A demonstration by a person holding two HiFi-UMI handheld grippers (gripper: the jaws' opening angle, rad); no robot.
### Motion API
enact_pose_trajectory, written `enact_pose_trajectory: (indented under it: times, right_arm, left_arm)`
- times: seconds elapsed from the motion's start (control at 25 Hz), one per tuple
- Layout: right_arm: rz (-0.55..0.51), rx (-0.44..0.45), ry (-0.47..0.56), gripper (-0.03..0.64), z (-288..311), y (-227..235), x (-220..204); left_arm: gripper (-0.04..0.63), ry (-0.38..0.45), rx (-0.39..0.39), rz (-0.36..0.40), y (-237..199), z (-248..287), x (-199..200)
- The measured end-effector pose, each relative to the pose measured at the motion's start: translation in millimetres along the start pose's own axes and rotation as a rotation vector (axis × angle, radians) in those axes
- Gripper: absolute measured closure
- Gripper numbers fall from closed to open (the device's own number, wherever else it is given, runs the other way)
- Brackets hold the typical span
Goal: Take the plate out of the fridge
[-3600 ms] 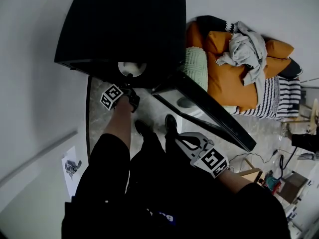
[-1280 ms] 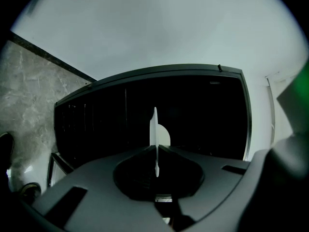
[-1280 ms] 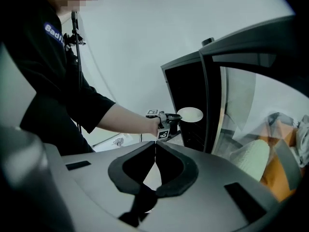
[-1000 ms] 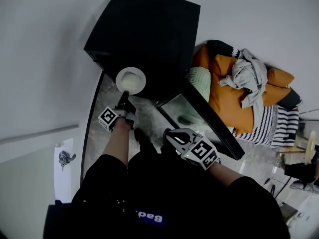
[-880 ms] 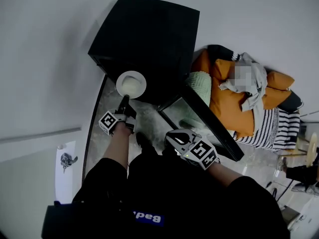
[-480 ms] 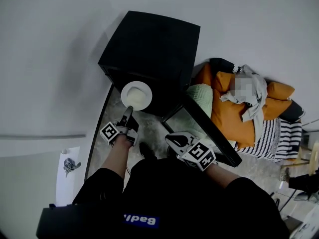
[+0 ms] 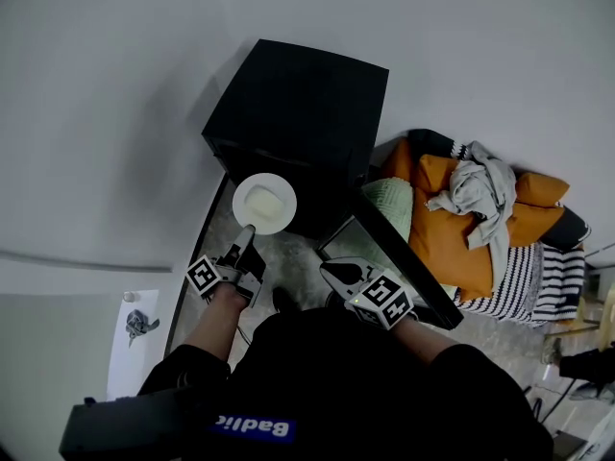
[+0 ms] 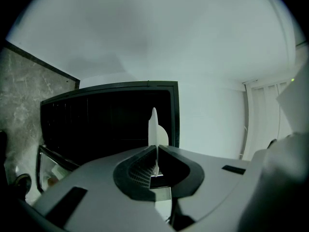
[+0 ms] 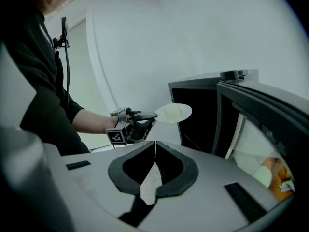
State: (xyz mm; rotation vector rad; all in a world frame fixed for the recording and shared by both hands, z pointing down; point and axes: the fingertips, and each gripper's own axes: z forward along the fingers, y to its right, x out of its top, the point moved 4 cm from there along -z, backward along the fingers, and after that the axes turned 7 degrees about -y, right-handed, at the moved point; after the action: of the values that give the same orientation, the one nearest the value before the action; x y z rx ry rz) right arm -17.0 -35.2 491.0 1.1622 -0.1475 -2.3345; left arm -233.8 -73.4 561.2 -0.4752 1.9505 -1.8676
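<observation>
While the person's dark-sleeved arms reach forward from the bottom of the head view, the right gripper (image 7: 329,267) hangs nearest the body, angled downward, its jaws pressed together with nothing between them. Just left of it and slightly further out, the left gripper (image 7: 247,235) points level, its jaws narrowed onto the near rim of the white plate (image 7: 264,203). In the left gripper view the plate shows edge-on, a thin pale blade rising from between the pads. It is held flat in the air above the mottled grey floor (image 7: 288,257), outside the black fridge (image 7: 298,104) and just in front of its open, dark front. A pale patch sits at the plate's centre; what it is cannot be told. The fridge door (image 7: 408,262) stands swung out to the right, past the right gripper. Beyond the door lies a heap of soft things: a green cushion (image 7: 392,203), orange cushions (image 7: 447,233), a grey garment (image 7: 478,195) draped over them and a striped blanket (image 7: 527,286). On the floor to the far left, a sheet of paper (image 7: 135,329) with a small dark picture lies by the plain white wall (image 7: 115,113).
</observation>
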Motion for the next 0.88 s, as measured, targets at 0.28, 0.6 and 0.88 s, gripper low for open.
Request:
enact_pose_trajectory:
  times: [0.28,0.6,0.88]
  right_arm:
    - [-0.009,0.011,0.009,0.606,6,-1,7]
    - [-0.025,0.008,0.023,0.605,14,4,12]
    - [-0.025,-0.003,0.035,0.606,12,1,20]
  left_arm:
    - [0.578,-0.012,-0.054,-0.005,52,-3,-14]
    - [0.578,-0.035,-0.120,0.008,100,6,-17]
    - [0.578,-0.067,-0.148,0.033,134,28,-17]
